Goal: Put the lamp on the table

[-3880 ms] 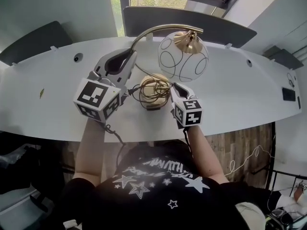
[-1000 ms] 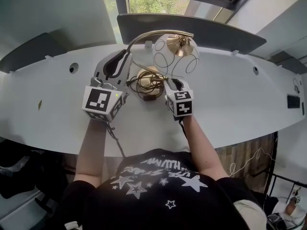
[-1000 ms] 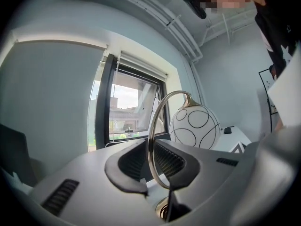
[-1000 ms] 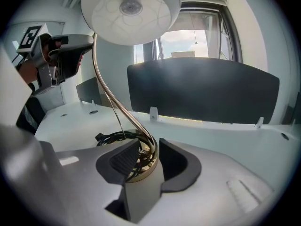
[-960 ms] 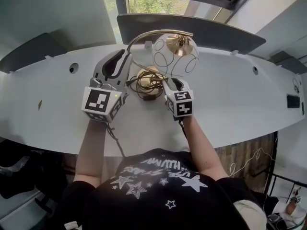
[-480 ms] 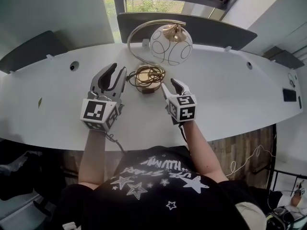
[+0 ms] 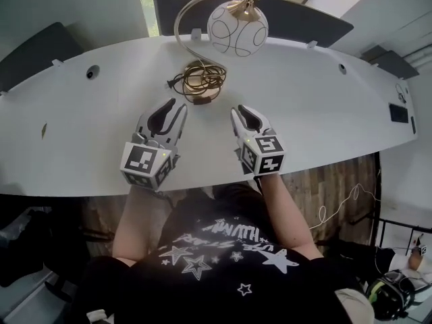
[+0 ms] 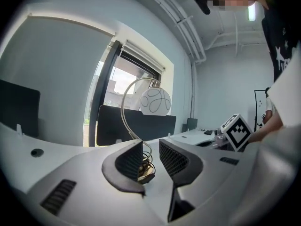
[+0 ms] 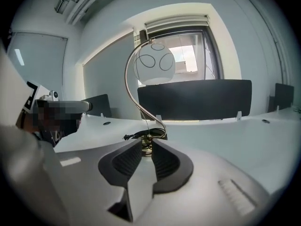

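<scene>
Left gripper [image 7: 173, 106]: fingers [image 8: 129, 160] released, just opened wide, nothing between them. Right gripper [image 7: 241, 110]: fingers [image 9: 164, 163] just closing in, narrow gap left, empty. Lamp [image 7: 235, 28] upright on counter [image 7: 337, 117], ahead of both finger pairs and clear of tips, touched by neither. Cord coil [image 7: 200, 81] bunched at lamp foot, straight ahead between the two grippers. In right gripper view, lamp foot shows beyond gap between fingers
</scene>
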Demonstrator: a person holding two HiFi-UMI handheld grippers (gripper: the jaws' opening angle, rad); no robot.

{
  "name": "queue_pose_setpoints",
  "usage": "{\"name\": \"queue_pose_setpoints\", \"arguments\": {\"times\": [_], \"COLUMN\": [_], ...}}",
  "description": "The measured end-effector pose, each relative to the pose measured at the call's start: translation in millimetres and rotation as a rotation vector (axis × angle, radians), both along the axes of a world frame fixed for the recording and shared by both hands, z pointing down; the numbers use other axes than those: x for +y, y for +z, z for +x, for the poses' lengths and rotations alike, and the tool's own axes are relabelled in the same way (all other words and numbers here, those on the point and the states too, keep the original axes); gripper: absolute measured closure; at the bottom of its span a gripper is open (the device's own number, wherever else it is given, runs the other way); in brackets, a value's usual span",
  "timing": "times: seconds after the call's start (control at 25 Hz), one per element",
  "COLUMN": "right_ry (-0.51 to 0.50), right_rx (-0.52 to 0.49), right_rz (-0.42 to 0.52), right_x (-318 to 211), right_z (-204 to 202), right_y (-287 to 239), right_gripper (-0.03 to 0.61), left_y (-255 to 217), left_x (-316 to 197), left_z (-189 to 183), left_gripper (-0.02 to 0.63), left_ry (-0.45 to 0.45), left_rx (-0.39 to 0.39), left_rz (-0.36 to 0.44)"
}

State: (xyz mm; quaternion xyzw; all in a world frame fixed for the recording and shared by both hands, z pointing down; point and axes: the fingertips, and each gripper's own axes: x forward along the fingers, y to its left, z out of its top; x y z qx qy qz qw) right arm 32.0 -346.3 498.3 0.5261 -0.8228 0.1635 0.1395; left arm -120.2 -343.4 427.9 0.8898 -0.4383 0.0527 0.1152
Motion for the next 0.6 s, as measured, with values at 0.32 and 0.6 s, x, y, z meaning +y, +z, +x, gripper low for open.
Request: {"name": "queue_pose_setpoints", "arguments": {"times": [0.32, 0.6], "right_ry": [-0.098, -0.172], "right_rx": [-0.031, -0.082], "right_rz": [0.058, 0.079], "right_x": [21, 67], "right_z": [-7, 3], "right_y": [-17, -29], "right_gripper": [0.577, 0.577], "left_y": [-6, 4], "left_x": [34, 80], "left_z": [5, 25], "left_gripper": [0.512, 0.522], "left_ry": [-0.038, -0.066], "left_rx": [0.027, 0.009], "left_rz": [0.025, 0.009]}}
